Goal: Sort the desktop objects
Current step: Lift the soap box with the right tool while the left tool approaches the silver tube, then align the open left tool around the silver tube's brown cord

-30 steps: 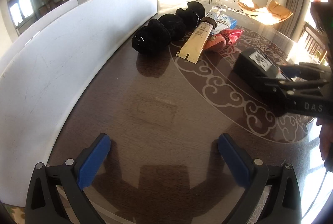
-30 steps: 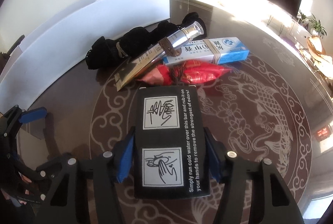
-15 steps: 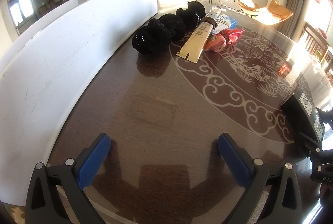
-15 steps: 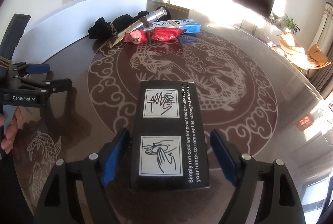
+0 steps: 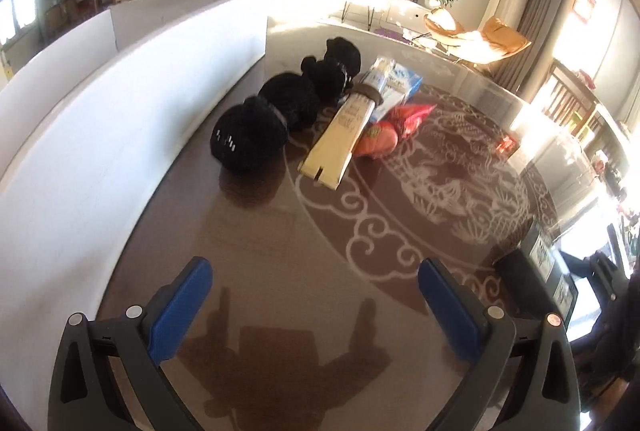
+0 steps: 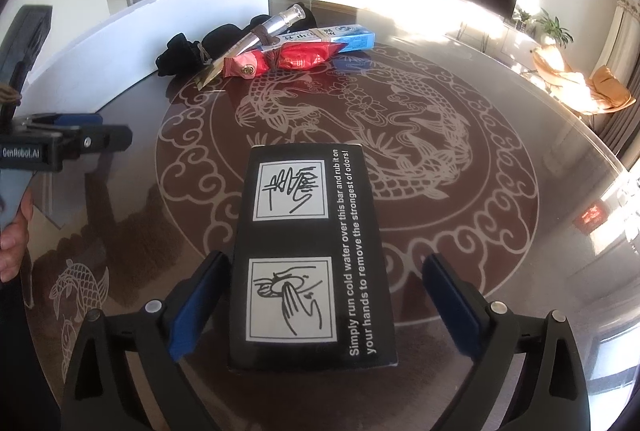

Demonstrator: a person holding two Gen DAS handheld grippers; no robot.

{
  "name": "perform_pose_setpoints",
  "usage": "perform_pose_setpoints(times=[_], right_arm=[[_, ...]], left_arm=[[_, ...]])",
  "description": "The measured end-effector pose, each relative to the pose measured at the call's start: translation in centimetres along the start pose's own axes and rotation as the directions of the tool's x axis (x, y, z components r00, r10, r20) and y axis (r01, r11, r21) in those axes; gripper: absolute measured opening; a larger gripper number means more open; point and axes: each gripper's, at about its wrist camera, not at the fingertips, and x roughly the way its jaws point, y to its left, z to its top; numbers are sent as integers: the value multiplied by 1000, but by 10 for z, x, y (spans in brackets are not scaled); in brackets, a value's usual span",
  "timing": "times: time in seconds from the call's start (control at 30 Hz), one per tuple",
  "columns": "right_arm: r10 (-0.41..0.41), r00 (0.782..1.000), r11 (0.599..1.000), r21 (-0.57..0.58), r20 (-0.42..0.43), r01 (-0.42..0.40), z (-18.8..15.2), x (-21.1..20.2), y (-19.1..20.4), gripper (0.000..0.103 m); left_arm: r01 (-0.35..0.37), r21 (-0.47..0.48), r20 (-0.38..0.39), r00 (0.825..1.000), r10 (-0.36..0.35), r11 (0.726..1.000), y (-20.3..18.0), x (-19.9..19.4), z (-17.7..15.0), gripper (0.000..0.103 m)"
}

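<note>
Right gripper [image 6: 324,307]: jaws opening, blue pads standing off both long sides of the black box [image 6: 312,255], a clear gap on the right, a narrower one on the left. Box lies flat on the table [image 6: 500,231], printed face up, two hand-washing drawings and a line of white text readable.

Left gripper [image 5: 314,305]: jaws spread wide, nothing between the pads, only bare tabletop and its own shadow below. In the right wrist view it shows from the side, off the box's left, a person's hand [image 6: 14,231] on its handle.

Landmark: the black box, at the near edge of the table's round dragon pattern.
- Far across the pattern from the box: a cluster of items.
- Red snack packet [image 6: 280,61], nearest the box of that cluster.
- Blue-and-white carton [image 6: 344,38], just behind the packet, touching it.
- Gold tube with silver cap [image 6: 256,37], laid slantwise over the cluster.
- Black fabric bundle [image 6: 188,51], farthest left, against the white board [image 6: 120,47].

White board stands upright along the table edge, well left of the box.
</note>
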Motion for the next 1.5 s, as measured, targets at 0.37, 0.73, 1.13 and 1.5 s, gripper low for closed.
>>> perform_pose_setpoints(times=[0.37,0.73,1.13,1.5], right_arm=[[43,999,999,-1,-10,-43,0,3,1,100],[54,999,999,7,-5,-54,1,3,0,100],[41,999,999,-3,-11,-41,1,5,4,100],[36,999,999,1,-16,-36,1,7,3,103]], left_arm=[[-17,45,-47,999,19,999,-35,86,105,91],[3,74,-61,998,1,997,-50,90,107,30],[-56,42,-145,987,62,998,-19,14,-19,36],[-103,105,-39,993,108,989,-17,7,-49,101]])
